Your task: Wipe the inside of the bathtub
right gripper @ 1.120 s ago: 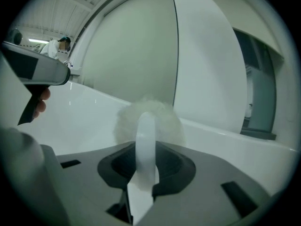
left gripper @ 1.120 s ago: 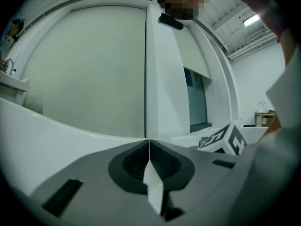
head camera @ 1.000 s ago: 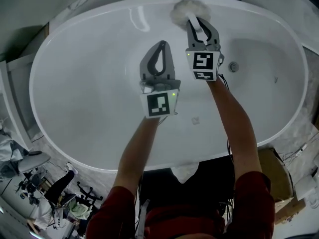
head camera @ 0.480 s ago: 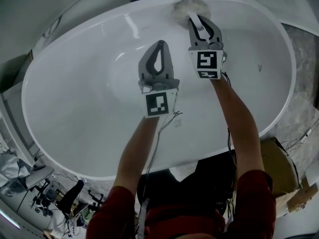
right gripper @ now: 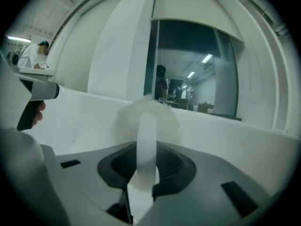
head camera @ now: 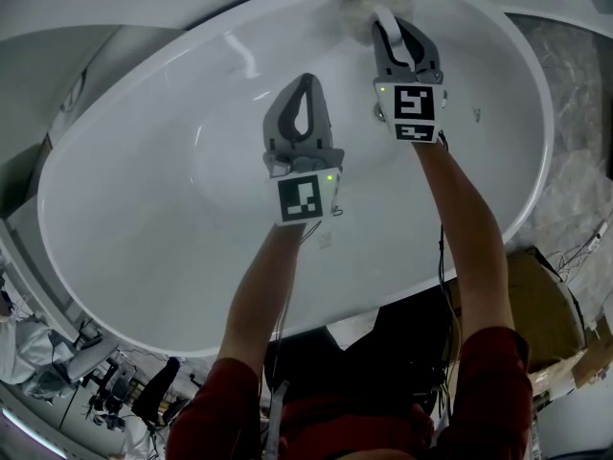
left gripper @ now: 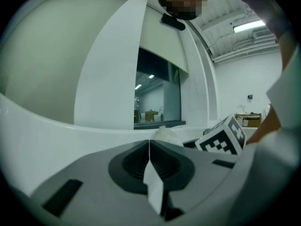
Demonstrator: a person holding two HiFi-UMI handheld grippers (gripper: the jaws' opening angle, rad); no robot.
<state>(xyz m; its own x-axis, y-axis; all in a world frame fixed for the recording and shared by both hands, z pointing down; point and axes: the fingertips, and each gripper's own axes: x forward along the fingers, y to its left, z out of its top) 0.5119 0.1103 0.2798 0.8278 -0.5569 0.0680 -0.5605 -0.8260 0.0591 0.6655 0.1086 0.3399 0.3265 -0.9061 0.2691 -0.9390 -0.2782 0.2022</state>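
The left gripper [left gripper: 149, 145] has its jaws together, facing the white bathtub [left gripper: 47, 126] wall.

White tub [head camera: 144, 190]; off-white fluffy brush [head camera: 367, 3]; grey L tongs [head camera: 307, 82], R tongs [head camera: 395, 27]; b&w cubes [head camera: 305, 199].

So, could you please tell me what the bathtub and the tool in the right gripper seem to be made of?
The bathtub looks like glossy white acrylic or enamel; it shows sharp light streaks. The tool's head is pale and fluffy with a fuzzy outline, likely microfibre or wool. Its handle, clamped in the right gripper, looks like smooth white plastic.
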